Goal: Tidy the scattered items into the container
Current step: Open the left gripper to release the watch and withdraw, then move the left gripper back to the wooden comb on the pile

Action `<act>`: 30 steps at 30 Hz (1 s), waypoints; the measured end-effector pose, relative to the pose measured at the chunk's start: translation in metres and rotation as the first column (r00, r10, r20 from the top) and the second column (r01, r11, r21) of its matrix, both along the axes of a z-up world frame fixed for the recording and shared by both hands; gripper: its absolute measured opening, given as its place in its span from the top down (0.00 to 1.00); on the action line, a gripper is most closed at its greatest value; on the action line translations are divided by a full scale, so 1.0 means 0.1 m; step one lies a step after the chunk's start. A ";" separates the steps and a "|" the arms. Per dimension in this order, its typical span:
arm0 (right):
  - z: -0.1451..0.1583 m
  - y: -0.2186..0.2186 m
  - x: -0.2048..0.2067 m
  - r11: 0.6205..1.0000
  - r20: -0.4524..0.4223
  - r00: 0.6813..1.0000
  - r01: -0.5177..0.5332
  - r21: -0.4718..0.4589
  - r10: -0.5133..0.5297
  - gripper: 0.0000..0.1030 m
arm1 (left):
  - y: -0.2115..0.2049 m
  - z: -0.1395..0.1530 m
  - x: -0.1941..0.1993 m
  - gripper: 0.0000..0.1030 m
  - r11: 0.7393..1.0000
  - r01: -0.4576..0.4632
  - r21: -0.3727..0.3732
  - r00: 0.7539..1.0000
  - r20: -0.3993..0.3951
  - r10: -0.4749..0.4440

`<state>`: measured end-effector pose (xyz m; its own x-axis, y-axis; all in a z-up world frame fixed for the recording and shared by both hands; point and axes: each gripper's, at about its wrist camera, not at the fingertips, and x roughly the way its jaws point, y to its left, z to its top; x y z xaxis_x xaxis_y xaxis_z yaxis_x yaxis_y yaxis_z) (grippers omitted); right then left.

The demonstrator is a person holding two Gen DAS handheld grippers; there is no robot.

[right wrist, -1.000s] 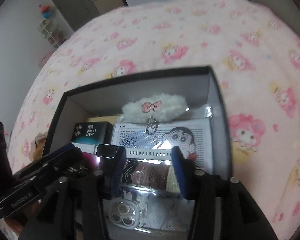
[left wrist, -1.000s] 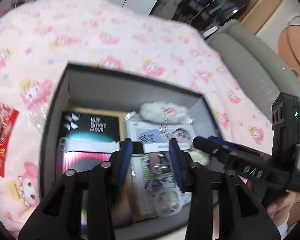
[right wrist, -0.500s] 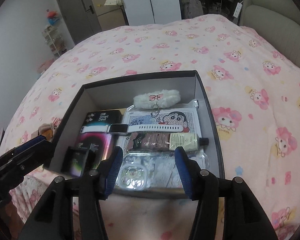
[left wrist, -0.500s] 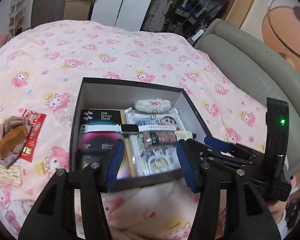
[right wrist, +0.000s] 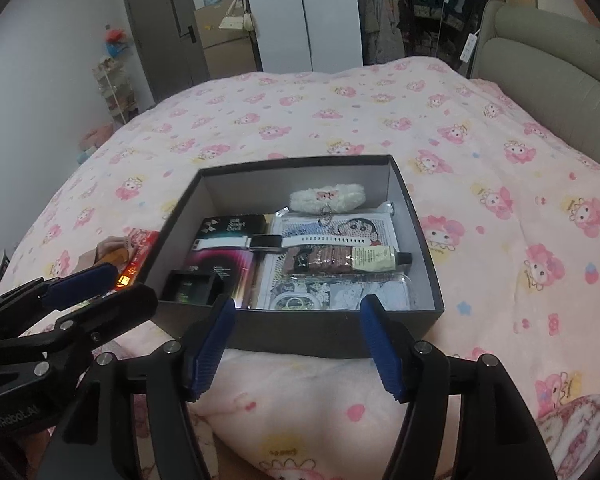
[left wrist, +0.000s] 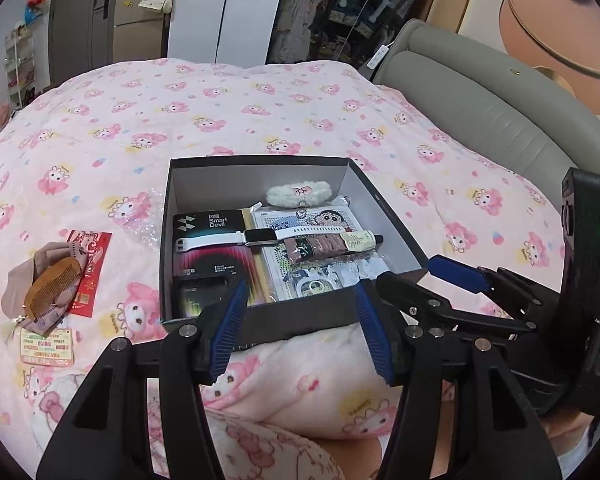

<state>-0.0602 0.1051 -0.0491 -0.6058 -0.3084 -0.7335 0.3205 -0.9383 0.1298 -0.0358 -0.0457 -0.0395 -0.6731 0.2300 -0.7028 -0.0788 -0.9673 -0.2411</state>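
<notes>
The black box (left wrist: 260, 322) sits on the pink bed cover (left wrist: 260, 112). Inside it lie a white watch (left wrist: 256, 237), a fluffy white keyring (left wrist: 300, 194) at the far wall, and a tube (left wrist: 360, 241). A wooden comb (left wrist: 52, 286) and red packet (left wrist: 90, 264) lie left of the box. The left gripper (left wrist: 300, 330) and right gripper (right wrist: 296, 350) hover near the box's near wall; both jaws have just been opening, stand wide and hold nothing.

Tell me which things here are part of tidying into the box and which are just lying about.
Part of the job: black box, wooden comb, red packet, small card, all left of the box on the blanket.

Just there: grey headboard, white handbag, shelf rack.
</notes>
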 end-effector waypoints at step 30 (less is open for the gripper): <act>-0.08 -1.65 0.31 0.957 0.051 0.963 -0.268 0.109 0.264 0.40 | -1.57 -0.19 0.61 0.45 0.978 -0.200 0.055 0.979 0.057 0.197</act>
